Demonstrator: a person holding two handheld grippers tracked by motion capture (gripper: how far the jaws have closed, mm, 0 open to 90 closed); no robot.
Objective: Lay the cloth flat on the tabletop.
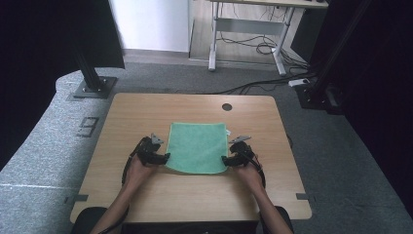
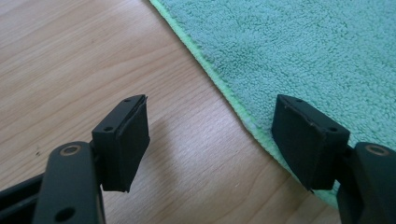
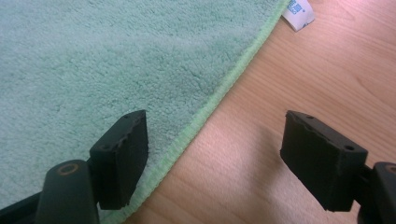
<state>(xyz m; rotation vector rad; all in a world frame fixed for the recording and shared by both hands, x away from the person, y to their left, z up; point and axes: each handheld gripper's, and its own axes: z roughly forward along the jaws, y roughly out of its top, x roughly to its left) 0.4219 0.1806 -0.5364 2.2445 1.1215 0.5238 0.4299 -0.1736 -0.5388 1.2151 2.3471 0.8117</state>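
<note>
Wooden table (image 1: 146, 195) carries a green towel (image 1: 197, 146) flat at its middle, while the left gripper (image 1: 164, 158) and right gripper (image 1: 225, 160), jaws spread and empty, straddle its near corners, seemingly to pinch them.

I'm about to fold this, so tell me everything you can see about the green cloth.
The green cloth is a roughly square terry towel with a lighter stitched hem, lying flat and unfolded on the wooden table. A small white label sticks out at one corner. The left gripper and right gripper straddle its side edges, open, not pinching it.
</note>
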